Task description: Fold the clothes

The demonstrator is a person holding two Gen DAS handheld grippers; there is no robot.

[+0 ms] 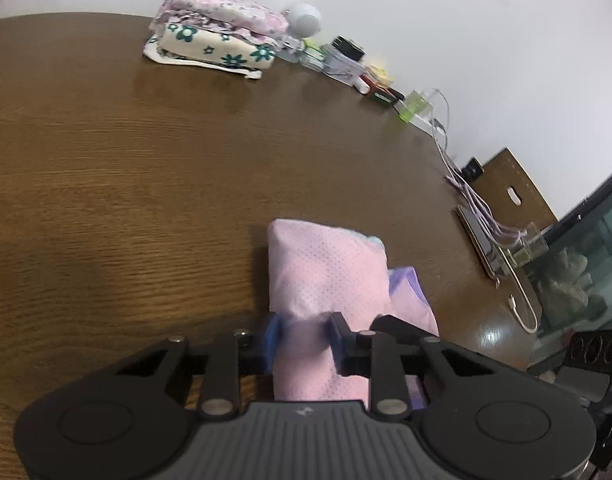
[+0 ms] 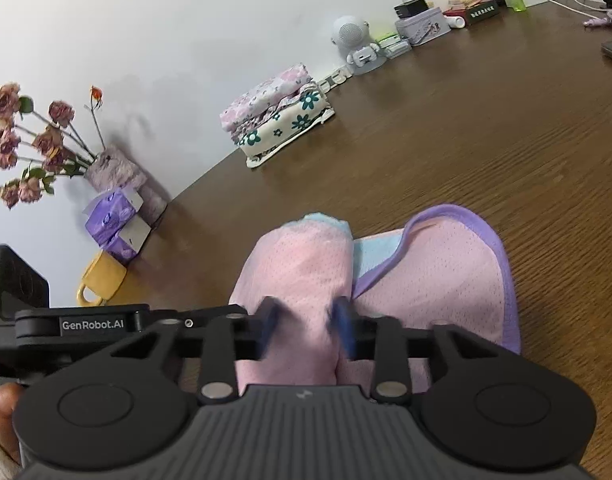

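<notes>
- Holding the pink mesh garment (image 1: 325,276) with both tools: my left gripper (image 1: 304,340) has its jaws pinched onto a bunched fold, and my right gripper (image 2: 306,324) is likewise clamped on a pink roll.
- It lies on the wooden table (image 1: 146,184), near the front edge, well apart from the folded stack (image 1: 214,40) by the wall.
- I judge the fabric light, limp and a little slick; it will sag and slip free of a shallow pinch.
- I'd grip through several layers near the purple trim (image 2: 501,256), where the hem is firmer.
</notes>
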